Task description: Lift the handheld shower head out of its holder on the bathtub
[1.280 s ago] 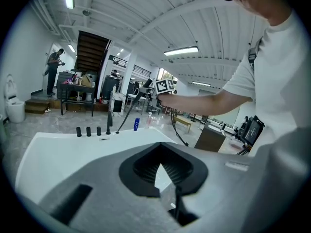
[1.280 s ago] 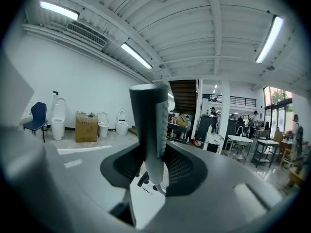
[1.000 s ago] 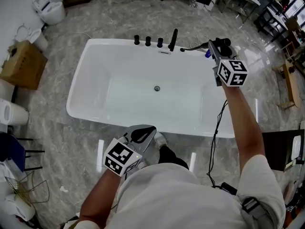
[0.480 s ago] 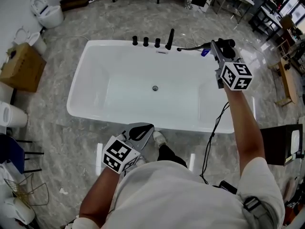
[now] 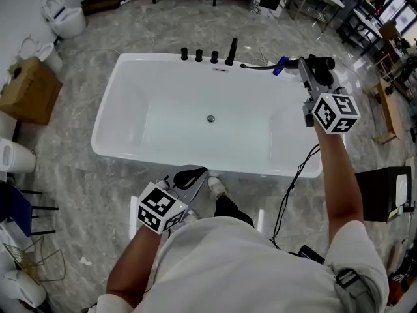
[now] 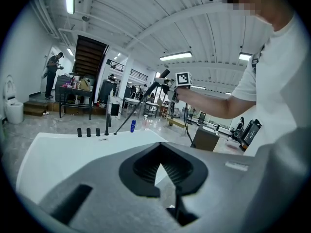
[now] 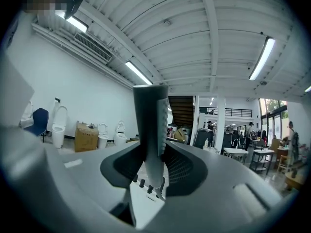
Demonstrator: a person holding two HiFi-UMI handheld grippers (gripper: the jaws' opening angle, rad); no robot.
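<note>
Looking down from the head view, a white bathtub (image 5: 111,126) stands on a marbled floor. On its far edge sits a row of three black knobs (image 5: 199,55) with a taller black post (image 5: 231,51) just to their right. The right gripper (image 5: 305,67) is out by the far right corner of the bathtub, its jaws closed on the shower head (image 5: 320,62). The shower head is out of any holder and held in the air. A thin hose (image 5: 260,66) runs from it back to the far edge beside the post. The left gripper (image 5: 189,181) hangs outside the near edge of the bathtub with its jaws together and nothing between them. A cardboard box (image 5: 29,87) stands on the floor off the left end of the bathtub, with a toilet (image 5: 65,15) beyond it.

From the left gripper view, the jaw tips meet and grip nothing. Past them lies the white bathtub, with the knobs along its far edge. The shower head is held high above that edge in the other gripper, and the hose slants down from it to the edge.

From the right gripper view, the shower head stands upright between the two jaws, which press on it from both sides. The far edge with its knobs shows below. The box and some toilets stand along the white wall at the left.
</note>
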